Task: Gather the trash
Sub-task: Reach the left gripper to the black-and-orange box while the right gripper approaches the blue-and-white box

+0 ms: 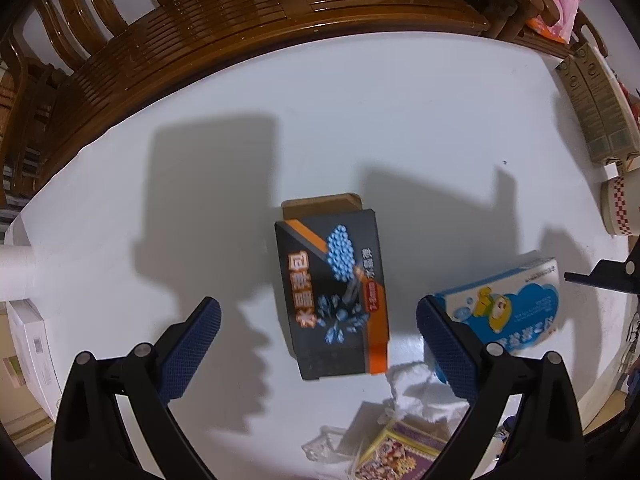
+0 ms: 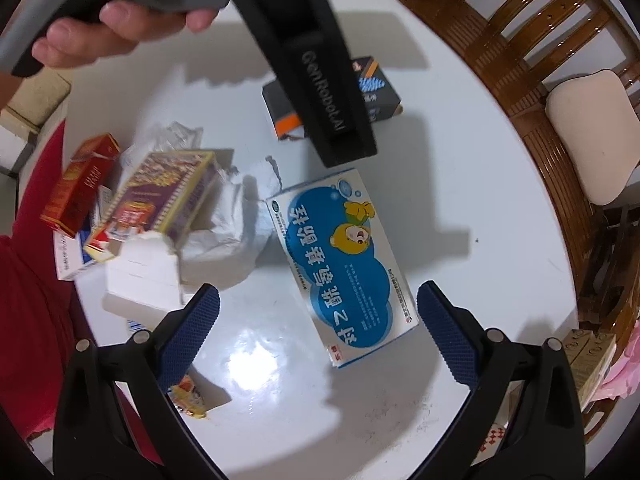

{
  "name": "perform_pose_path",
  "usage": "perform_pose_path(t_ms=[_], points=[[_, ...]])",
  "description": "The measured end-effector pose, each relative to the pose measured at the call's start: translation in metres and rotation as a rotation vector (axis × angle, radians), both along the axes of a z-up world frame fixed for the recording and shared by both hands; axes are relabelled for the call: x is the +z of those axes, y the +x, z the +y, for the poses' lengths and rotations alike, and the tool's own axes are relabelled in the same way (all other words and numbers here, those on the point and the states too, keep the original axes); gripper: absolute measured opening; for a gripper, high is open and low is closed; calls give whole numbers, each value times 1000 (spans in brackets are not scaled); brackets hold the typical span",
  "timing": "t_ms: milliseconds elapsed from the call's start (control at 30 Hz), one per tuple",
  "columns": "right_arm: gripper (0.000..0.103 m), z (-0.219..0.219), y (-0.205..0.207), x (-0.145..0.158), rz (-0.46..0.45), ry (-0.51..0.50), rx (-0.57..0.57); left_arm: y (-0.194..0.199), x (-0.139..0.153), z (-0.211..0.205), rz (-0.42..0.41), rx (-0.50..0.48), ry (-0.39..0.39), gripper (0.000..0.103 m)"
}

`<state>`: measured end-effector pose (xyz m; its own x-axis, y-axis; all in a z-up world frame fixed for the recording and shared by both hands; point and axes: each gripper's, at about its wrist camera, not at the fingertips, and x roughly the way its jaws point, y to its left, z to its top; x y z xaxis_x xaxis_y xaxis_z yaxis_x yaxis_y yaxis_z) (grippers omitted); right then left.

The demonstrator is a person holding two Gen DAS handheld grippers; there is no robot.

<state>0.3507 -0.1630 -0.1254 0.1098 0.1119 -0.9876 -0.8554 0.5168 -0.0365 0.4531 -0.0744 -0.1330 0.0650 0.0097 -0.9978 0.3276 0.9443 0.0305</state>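
Note:
A black and orange box (image 1: 334,296) lies on the white round table (image 1: 400,120), between and just beyond the fingers of my open left gripper (image 1: 318,338). A blue and white medicine box (image 1: 508,312) lies to its right, behind the right finger. In the right wrist view the same medicine box (image 2: 344,256) lies between the fingers of my open right gripper (image 2: 318,328), a little ahead. The left gripper's body (image 2: 320,80) hangs over the black box (image 2: 380,88). Crumpled white tissue (image 2: 228,216) lies left of the medicine box.
A purple and yellow box (image 2: 160,192), a red carton (image 2: 80,188) and a white torn box (image 2: 144,276) are heaped at the table's left. A wooden bench (image 1: 240,20) curves round the far edge. Brown cartons (image 1: 600,108) and a checked cup (image 1: 622,204) stand at right.

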Motion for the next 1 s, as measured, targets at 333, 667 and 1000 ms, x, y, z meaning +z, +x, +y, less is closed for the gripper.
perform_pose_path(t_ms=[333, 667, 1000], points=[[97, -1, 24, -26, -1, -44, -6, 15, -17, 13, 38, 67, -63, 96], [81, -1, 51, -46, 23, -46, -17, 29, -22, 15, 33, 79, -73, 91], [67, 2, 57, -43, 18, -22, -28, 20, -16, 18, 20, 67, -69, 58]])
